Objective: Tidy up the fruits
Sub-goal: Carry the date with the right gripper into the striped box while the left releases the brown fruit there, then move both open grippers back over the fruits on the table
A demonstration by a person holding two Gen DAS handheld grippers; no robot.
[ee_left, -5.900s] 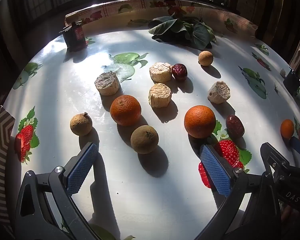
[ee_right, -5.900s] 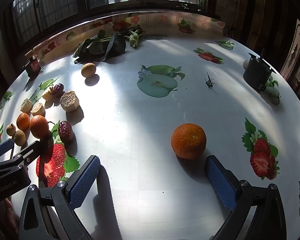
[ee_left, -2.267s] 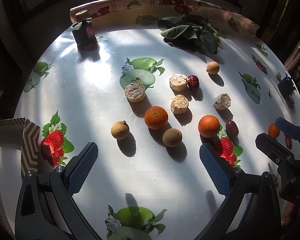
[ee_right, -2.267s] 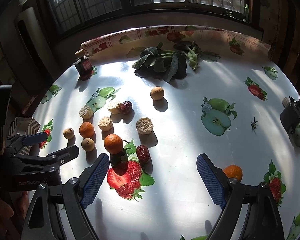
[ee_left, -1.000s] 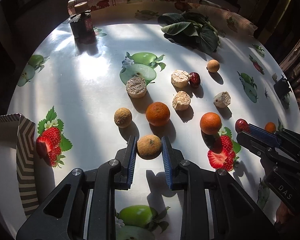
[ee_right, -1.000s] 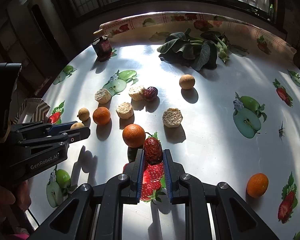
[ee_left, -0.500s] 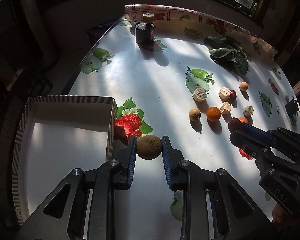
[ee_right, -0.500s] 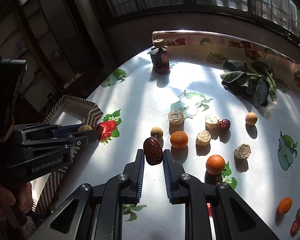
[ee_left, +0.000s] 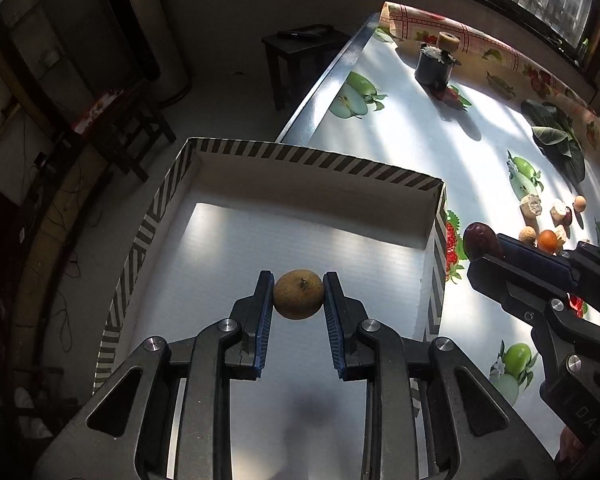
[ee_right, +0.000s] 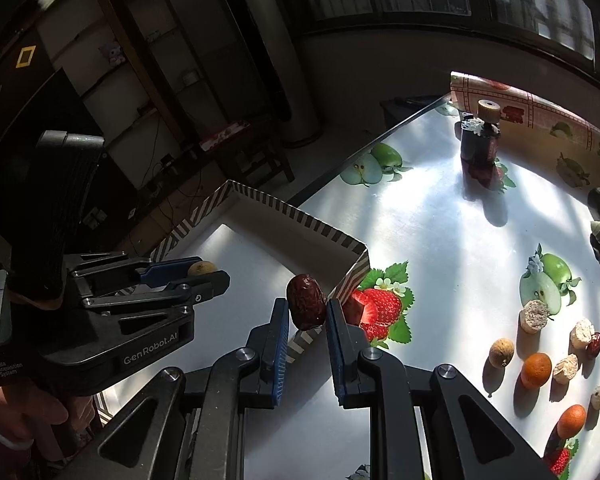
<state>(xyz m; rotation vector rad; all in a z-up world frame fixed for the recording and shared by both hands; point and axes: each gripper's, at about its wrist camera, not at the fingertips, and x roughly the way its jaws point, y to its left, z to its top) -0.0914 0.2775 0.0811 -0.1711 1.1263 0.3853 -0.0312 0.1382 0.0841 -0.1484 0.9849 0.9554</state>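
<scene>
My left gripper [ee_left: 298, 294] is shut on a round brown fruit [ee_left: 299, 294] and holds it above the floor of a white box with a striped rim [ee_left: 312, 157]. In the right wrist view that gripper [ee_right: 204, 270] hangs over the box [ee_right: 300, 216] with the brown fruit [ee_right: 202, 267] showing between its blue pads. My right gripper [ee_right: 306, 310] is shut on a dark red date [ee_right: 306, 306], above the box's near right corner. The left wrist view shows the date [ee_left: 480, 240] at the right gripper's tip, just right of the box wall.
On the fruit-print tablecloth [ee_right: 440, 232] to the right lie oranges [ee_right: 536, 369], a brown fruit [ee_right: 501, 353], another date [ee_right: 594, 345] and pale cut chunks [ee_right: 534, 316]. A dark bottle [ee_right: 480, 142] stands at the back. Green leaves [ee_left: 556, 146] lie far right. The table edge [ee_left: 320, 88] drops to the floor.
Both grippers have swung left from the fruit cluster, carrying the brown fruit and the date. The left one has gone from the box's right wall to above its floor.
</scene>
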